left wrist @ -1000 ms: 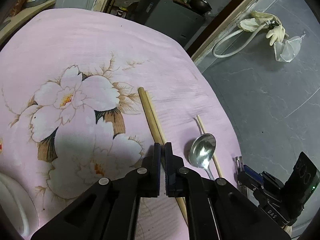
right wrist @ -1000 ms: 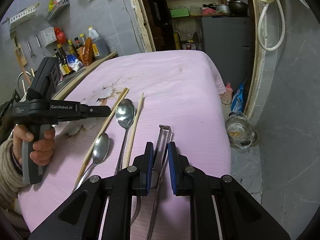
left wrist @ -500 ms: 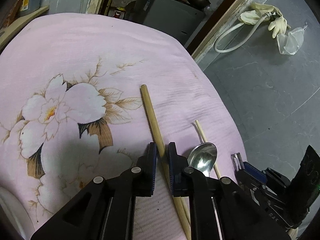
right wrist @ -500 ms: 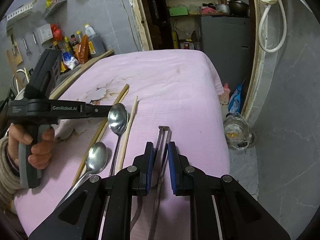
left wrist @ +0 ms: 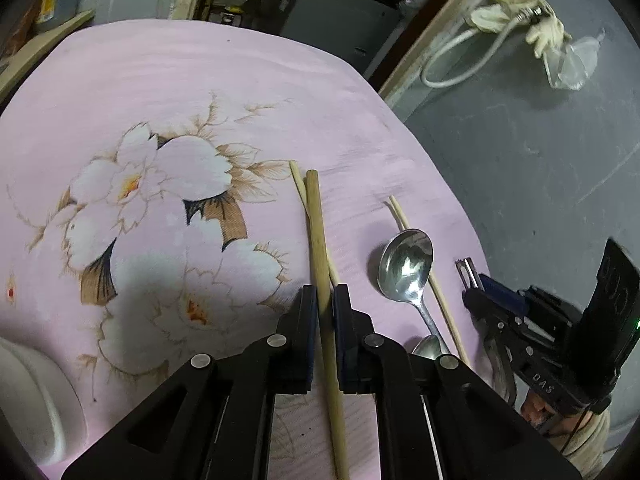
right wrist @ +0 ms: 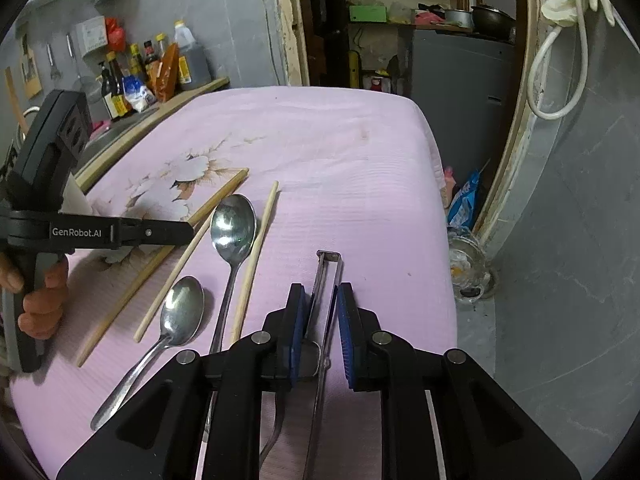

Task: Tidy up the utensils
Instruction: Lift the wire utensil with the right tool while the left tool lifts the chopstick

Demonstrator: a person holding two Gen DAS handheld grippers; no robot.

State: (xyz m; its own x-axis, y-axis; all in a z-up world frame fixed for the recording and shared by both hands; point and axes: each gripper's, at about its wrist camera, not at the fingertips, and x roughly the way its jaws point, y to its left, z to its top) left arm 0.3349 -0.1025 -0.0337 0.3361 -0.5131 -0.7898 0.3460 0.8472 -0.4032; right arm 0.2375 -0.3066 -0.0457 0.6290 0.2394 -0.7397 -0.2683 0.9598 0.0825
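Observation:
My left gripper [left wrist: 325, 300] is shut on a thick wooden stick [left wrist: 316, 224], held just above the pink floral cloth [left wrist: 160, 100]. A thin chopstick [left wrist: 298, 180] lies under it. To its right lie a large metal spoon [left wrist: 406, 264], another chopstick [left wrist: 424, 272] and a smaller spoon [left wrist: 430, 346]. My right gripper [right wrist: 322, 312] stands narrowly open around metal tongs [right wrist: 326, 280] that lie on the cloth; a spoon bowl [right wrist: 308, 354] sits between its fingers. In the right wrist view the left gripper [right wrist: 188, 232] holds the stick [right wrist: 218, 198] beside the two spoons [right wrist: 234, 228] [right wrist: 182, 312].
A white bowl [left wrist: 28, 396] sits at the cloth's near left. Bottles [right wrist: 152, 72] stand on a wooden shelf at the back left. The table's right edge drops to a grey floor with a glass jar [right wrist: 468, 268]. A hose and gloves [left wrist: 516, 16] hang on the wall.
My left gripper has closed on the thick stick and lifted it off the thin chopstick, turning it a little. My right gripper has stayed at the tongs.

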